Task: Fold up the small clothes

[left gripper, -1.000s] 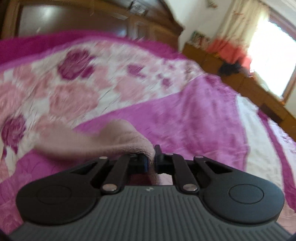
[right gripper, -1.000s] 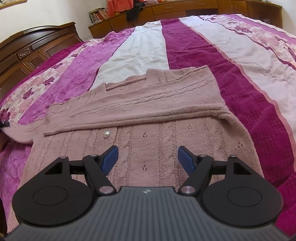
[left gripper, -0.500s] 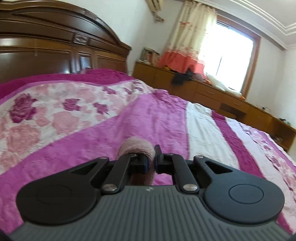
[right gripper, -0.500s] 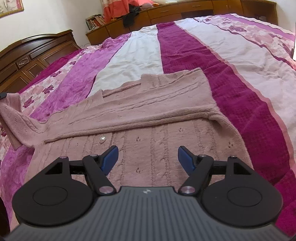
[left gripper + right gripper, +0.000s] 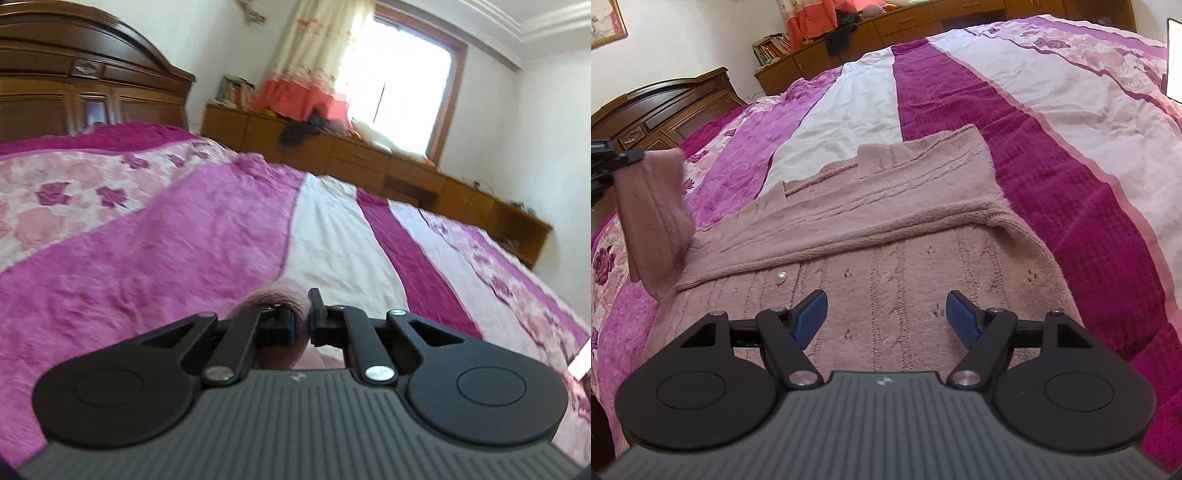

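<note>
Right wrist view: a pink cardigan (image 5: 886, 236) lies spread on the striped bedspread (image 5: 1052, 110), one side already turned in across the body, while the left gripper (image 5: 624, 157) lifts the other sleeve (image 5: 653, 218) well clear of the bed at the frame's left edge. A second ago that sleeve lay low on the cover; it now hangs upright from the closed jaws, its lower end trailing to the garment's shoulder. The left wrist view has swung from the floral panel up to the headboard (image 5: 92, 85) and window (image 5: 399, 81), with a roll of pink knit pinched between its fingers (image 5: 291, 325). The lift appears to set up the next fold, carrying the sleeve in over the body.

The right gripper (image 5: 886, 317) hovers over the lower front of the cardigan with jaws wide and nothing between them, a pearl button (image 5: 782, 275) just ahead of its left finger. Whether it touches the knit cannot be told.

Beyond the bed runs a low wooden cabinet (image 5: 369, 162) strewn with dark clothing, books and a curtain's orange hem. Nothing lies on the cardigan to block the fold; the sleeve's slack and the soft, rumpled cover may let the garment drag.
</note>
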Demonstrator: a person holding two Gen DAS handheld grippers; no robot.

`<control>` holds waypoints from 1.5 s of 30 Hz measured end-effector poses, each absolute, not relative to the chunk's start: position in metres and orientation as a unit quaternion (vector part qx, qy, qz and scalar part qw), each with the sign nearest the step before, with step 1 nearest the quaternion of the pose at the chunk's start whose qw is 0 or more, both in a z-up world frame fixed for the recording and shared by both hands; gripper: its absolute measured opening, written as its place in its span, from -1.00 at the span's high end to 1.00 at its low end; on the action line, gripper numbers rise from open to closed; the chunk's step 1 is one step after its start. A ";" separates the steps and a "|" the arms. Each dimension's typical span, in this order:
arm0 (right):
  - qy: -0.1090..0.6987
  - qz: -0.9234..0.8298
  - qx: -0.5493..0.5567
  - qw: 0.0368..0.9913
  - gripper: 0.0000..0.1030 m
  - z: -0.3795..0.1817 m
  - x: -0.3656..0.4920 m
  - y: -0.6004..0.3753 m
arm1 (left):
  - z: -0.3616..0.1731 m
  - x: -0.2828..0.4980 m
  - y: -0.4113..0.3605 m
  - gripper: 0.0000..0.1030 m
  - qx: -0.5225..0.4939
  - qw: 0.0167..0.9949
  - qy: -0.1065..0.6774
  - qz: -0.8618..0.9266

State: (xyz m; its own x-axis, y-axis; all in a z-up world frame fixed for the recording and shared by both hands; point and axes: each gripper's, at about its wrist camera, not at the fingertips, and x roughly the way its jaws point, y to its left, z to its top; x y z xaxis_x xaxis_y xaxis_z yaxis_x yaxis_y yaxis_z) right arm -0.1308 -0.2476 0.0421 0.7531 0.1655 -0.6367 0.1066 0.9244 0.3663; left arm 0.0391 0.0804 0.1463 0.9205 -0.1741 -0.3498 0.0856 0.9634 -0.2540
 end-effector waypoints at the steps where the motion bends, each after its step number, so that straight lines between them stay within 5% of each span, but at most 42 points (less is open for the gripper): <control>1: 0.351 0.016 0.197 0.915 -0.50 0.041 -0.131 -0.250 | 0.141 0.040 0.073 0.83 -0.114 0.972 0.194 -0.071; 19: 0.353 0.015 0.223 0.908 -0.50 0.028 -0.130 -0.268 | 0.036 0.052 0.002 0.75 -0.066 0.921 0.364 -0.124; 20: 0.353 0.015 0.224 0.908 -0.50 0.028 -0.130 -0.268 | 0.033 0.051 0.003 0.63 -0.065 0.919 0.369 -0.126; 26: 0.353 0.020 0.221 0.909 -0.50 0.031 -0.128 -0.265 | 0.038 0.034 0.006 0.21 -0.051 0.917 0.369 -0.142; 45: 0.375 0.118 0.175 0.903 -0.50 0.058 -0.070 -0.206 | 0.059 0.002 0.046 0.19 0.002 0.914 0.401 -0.060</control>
State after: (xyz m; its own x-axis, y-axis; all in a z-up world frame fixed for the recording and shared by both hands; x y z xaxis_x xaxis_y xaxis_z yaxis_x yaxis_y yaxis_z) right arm -0.0698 -0.2059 0.0577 0.6911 0.3444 -0.6355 -0.0816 0.9107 0.4049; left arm 0.0022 0.0456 0.0588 0.6719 -0.1085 -0.7327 0.1122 0.9927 -0.0441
